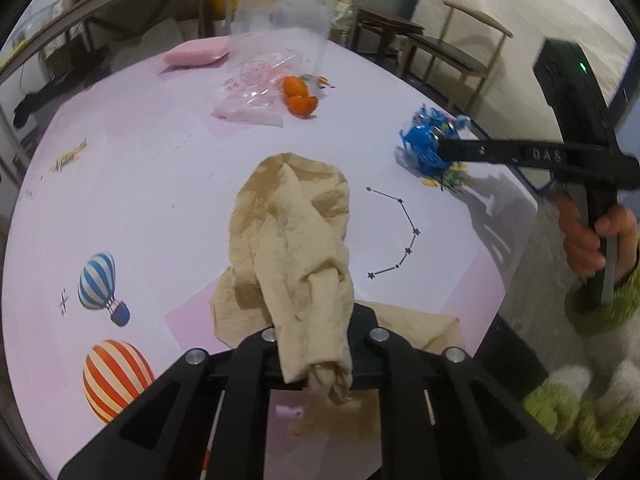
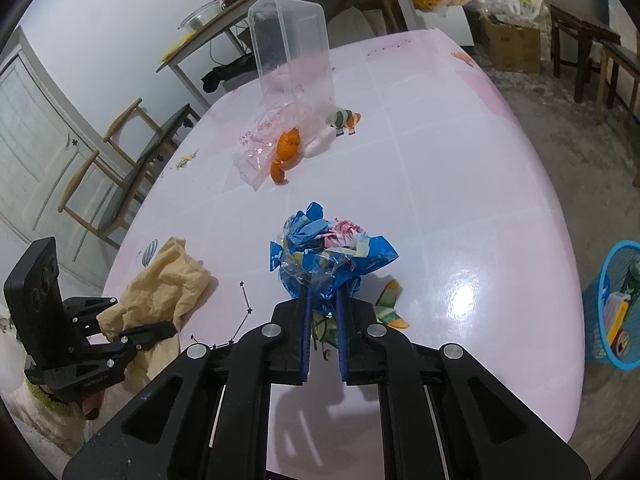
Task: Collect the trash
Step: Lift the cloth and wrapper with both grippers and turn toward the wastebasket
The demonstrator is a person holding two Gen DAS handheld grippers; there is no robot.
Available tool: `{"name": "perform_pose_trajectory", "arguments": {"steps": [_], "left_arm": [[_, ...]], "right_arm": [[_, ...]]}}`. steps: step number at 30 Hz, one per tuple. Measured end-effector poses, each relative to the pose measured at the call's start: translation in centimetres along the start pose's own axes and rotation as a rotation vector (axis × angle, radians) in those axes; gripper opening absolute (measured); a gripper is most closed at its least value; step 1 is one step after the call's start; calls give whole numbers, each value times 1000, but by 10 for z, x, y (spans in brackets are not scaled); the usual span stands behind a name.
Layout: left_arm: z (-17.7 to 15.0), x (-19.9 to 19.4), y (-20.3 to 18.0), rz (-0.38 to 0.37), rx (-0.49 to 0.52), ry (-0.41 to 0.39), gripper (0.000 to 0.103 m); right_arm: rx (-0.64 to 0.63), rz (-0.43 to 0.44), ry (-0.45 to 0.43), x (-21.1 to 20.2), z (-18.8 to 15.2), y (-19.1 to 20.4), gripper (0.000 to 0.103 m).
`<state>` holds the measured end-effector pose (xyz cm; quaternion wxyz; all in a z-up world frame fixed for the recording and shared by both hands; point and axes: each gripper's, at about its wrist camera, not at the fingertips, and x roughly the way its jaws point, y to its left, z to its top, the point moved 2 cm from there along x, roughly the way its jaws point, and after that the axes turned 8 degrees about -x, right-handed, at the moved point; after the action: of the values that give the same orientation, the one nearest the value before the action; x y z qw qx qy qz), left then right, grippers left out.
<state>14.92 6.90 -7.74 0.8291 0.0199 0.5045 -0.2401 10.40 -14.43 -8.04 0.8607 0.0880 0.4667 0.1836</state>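
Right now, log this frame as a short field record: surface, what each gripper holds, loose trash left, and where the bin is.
surface: pink table
left gripper: shut on beige crumpled paper
right gripper: shut on blue wrapper
loose trash: orange peel, clear plastic bag
also on table: clear plastic container, upright
bin: blue basket on floor beside table

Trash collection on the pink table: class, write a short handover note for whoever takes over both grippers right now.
Left gripper: shut on the beige crumpled paper, near the table's front edge.
Right gripper: shut on the blue wrapper bundle, over the pink table.
Done: both pieces gripped; neither is binned yet.
Left: likely carry both to the blue basket on the floor at the right. Then orange peels and the clear plastic bag beside the clear tub.
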Motion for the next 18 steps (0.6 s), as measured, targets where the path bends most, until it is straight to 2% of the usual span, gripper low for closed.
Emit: {"name": "perform_pose_trajectory", "arguments": {"steps": [10,18], "left_arm": [[8,-3,1,40,-66,-20,7],[14,-8,-4,79,-58,-50,7]], "right_arm": [[-5,-4,-25,-4,0,1,6],[-4,-8,-38,-9,0,0,5]]}}
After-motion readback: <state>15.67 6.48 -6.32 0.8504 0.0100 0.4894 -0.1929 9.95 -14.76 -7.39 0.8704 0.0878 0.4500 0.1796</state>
